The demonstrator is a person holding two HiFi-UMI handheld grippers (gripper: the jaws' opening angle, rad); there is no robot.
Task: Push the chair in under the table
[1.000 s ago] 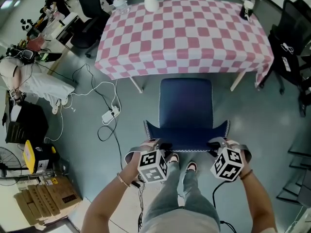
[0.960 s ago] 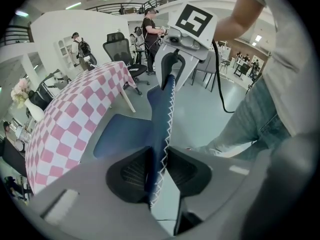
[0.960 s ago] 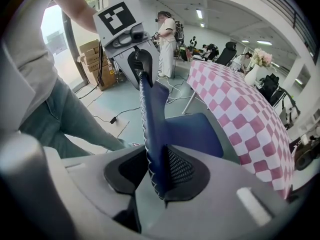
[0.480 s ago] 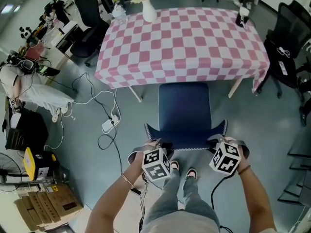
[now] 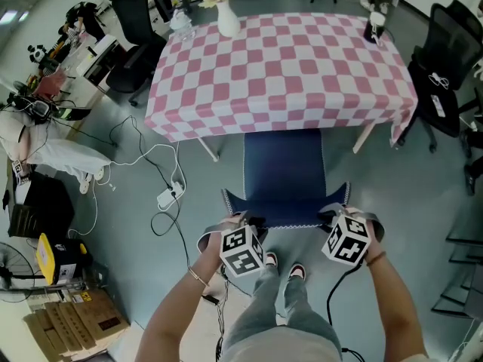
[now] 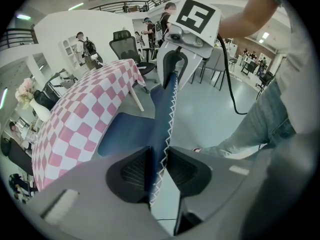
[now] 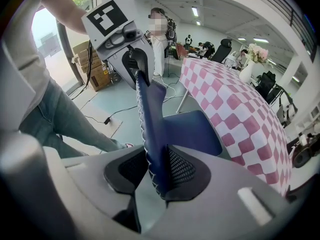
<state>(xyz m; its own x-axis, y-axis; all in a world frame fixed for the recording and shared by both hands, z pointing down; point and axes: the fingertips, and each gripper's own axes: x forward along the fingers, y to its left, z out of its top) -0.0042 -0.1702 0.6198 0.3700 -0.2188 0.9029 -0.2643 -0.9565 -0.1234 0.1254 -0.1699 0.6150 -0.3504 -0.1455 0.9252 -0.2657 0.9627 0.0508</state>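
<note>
Chair (image 5: pixel 283 173) going in: seat front now sits under the cloth overhang, further in than a sec ago.
Worktop (image 5: pixel 287 59) w/ checked cloth lies ahead, chair btwn it & us. The push is working, but we judge most of the seat is yet to go under. Backrest (image 5: pixel 285 219) top edge runs btwn both sets of fingers. Left gripper (image 6: pixel 157 170) pinches its left end, right gripper (image 7: pixel 159 171) its right end, pads tight on the blue fabric.
</note>
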